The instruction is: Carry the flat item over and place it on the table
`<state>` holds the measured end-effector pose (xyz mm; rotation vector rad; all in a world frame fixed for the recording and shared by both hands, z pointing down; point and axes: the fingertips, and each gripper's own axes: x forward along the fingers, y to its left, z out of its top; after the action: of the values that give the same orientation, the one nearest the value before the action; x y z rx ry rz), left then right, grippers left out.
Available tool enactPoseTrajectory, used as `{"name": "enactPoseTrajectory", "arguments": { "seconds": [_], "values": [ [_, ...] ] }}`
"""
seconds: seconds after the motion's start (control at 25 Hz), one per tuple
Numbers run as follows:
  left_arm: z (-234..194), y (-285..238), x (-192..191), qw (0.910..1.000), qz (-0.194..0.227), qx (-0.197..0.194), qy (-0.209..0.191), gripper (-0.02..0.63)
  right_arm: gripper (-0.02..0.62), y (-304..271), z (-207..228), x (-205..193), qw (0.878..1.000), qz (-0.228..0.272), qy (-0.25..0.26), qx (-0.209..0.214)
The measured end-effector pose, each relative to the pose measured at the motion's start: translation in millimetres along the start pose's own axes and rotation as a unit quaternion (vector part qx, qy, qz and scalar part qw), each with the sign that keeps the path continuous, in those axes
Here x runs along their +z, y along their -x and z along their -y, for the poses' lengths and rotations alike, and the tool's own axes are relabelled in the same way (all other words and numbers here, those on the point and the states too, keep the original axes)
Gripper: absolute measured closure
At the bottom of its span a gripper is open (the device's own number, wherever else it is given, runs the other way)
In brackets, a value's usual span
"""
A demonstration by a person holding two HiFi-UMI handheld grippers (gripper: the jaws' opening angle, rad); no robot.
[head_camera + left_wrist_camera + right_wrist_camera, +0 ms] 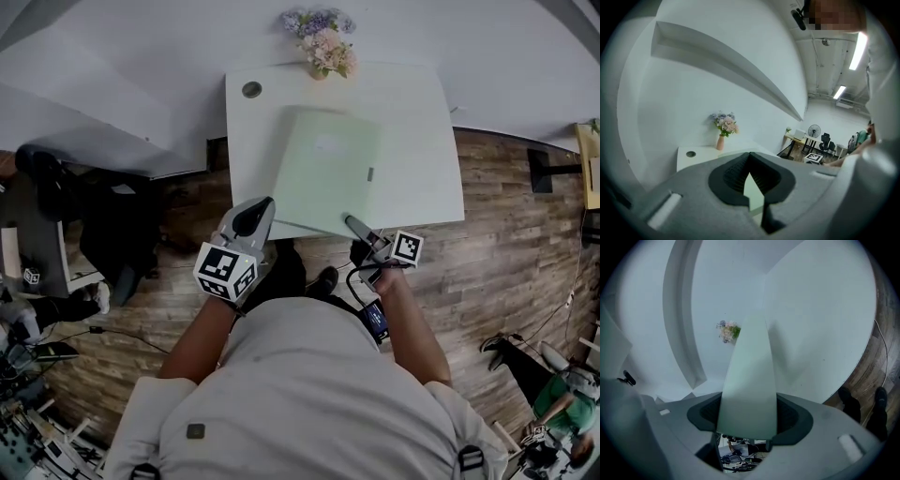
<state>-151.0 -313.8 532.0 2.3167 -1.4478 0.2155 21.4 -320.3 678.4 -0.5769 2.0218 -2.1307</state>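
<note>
- Flat item, pale green, is over the white desk with its near edge hanging out past the desk's near edge, towards me.
- At that edge's left corner, my left tongs are closed on it. In the left gripper view only a thin pale sliver shows between the dark pads.
- Further in on the left, a round cable hole sits in the desktop, apart from the item.
- In the middle, the item's far edge lies just short of the vase of flowers at the back of the desk. I cannot tell whether that edge touches the desktop yet.
- At the near edge's right end, my right tongs stand wide, and the item fills the gap from pad to pad, so I judge it gripped there too.
- Step in hand, as I judge it: the carry is done and the set-down is under way.
- Next move calls for lowering both sides evenly and sliding the item further onto the desk without nudging the vase. Only then should both tongs open.
</note>
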Motion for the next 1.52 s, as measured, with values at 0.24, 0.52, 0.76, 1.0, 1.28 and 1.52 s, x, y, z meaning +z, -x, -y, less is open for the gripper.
{"name": "enactPoseTrajectory", "arguments": {
  "seconds": [0.24, 0.52, 0.76, 1.0, 1.28, 1.52],
  "values": [
    [-25.6, -2.4, -17.9, 0.9996, -0.023, 0.003, 0.018, 0.606, 0.287, -20.9, 23.1, 5.0, 1.0, 0.0, -0.01, -0.014],
    [-43.2, -9.4, -26.9, 0.9991, -0.036, 0.004, 0.023, 0.606, 0.288, -31.1, 45.8, 16.9, 0.999, 0.014, 0.018, -0.036],
    [-53.1, -18.3, -36.8, 0.9984, -0.05, 0.003, 0.026, 0.606, 0.274, -32.9, 71.4, 25.7, 0.996, 0.014, 0.043, -0.08],
    [-52.0, -24.1, -41.7, 0.9982, -0.052, -0.009, 0.027, 0.606, 0.252, -32.6, 91.9, 31.7, 0.991, 0.014, 0.061, -0.121],
    [-46.5, -28.4, -48.2, 0.9978, -0.057, -0.013, 0.03, 0.606, 0.215, -24.5, 110.6, 39.3, 0.973, -0.001, 0.126, -0.192],
    [-42.3, -29.0, -50.3, 0.9977, -0.056, -0.02, 0.03, 0.606, 0.259, -18.7, 123.4, 41.2, 0.947, -0.027, 0.19, -0.259]
  ]
}}
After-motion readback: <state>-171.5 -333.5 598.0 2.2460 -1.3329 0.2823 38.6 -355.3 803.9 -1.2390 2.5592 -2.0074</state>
